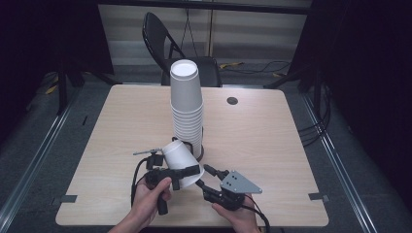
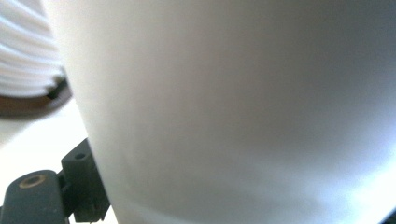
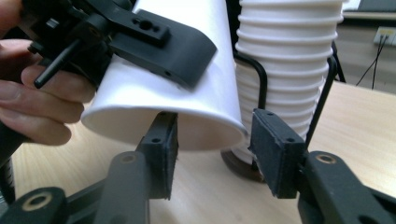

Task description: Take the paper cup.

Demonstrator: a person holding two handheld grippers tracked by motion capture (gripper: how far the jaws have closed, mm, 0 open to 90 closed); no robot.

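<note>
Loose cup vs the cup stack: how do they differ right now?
The loose cup is a single cup, tilted, its open rim toward the person; the cup stack is many nested cups standing upright, bottom up. The loose cup is clamped by the left gripper above the table; the cup stack stands on a dark-wire holder, ungripped. Both are plain white paper.

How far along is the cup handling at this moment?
Done: one white paper cup is off the tall stack of white paper cups and tilted above the wooden table. In hand: the left gripper clamps its wall, and the right gripper straddles its rim, pads not pressing. Left: a handover or placement, apparently.
</note>
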